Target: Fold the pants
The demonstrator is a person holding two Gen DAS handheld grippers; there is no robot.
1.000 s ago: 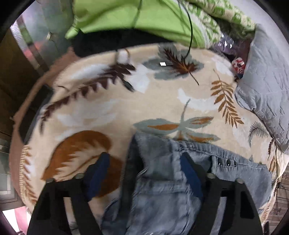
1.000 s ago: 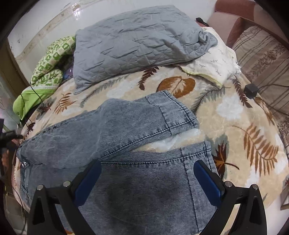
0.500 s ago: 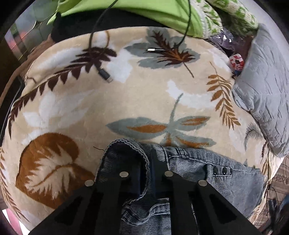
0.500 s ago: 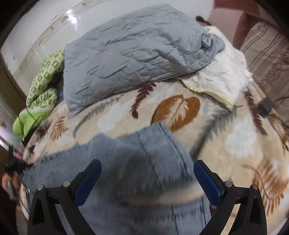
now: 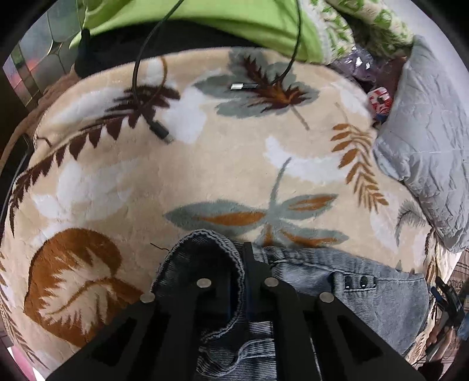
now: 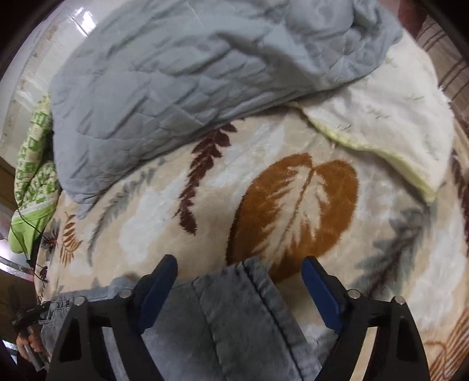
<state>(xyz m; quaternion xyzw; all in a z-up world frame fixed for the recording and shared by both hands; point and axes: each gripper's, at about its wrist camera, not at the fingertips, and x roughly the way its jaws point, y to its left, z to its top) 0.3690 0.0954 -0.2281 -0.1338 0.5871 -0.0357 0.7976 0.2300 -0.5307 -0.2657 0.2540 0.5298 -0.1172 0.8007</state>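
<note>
The bed's leaf-patterned blanket (image 5: 234,170) takes up nearly everything, cream with brown, rust and grey fronds. A grey quilt (image 6: 181,70) lies heaped across its far side, from about 10 to 1 o'clock in the right wrist view, with a cream cloth (image 6: 390,129) tucked against it at 2 o'clock. A green patterned cover (image 5: 222,23) is bunched at 12 o'clock in the left wrist view, and a black cable (image 5: 140,73) trails from it onto the blanket.

The pants (image 5: 346,284), faded blue denim, lie flat on the blanket toward the near edge, at 5 to 6 o'clock in the left view. The left gripper (image 5: 244,263) has its fingers pressed together on the ribbed hem of the denim, which curls up around them. The right gripper (image 6: 239,281) has its blue-padded fingers (image 6: 318,290) spread and just been narrowing; a seamed hem of the pants (image 6: 243,316) lies between them, untouched by either pad.
</note>
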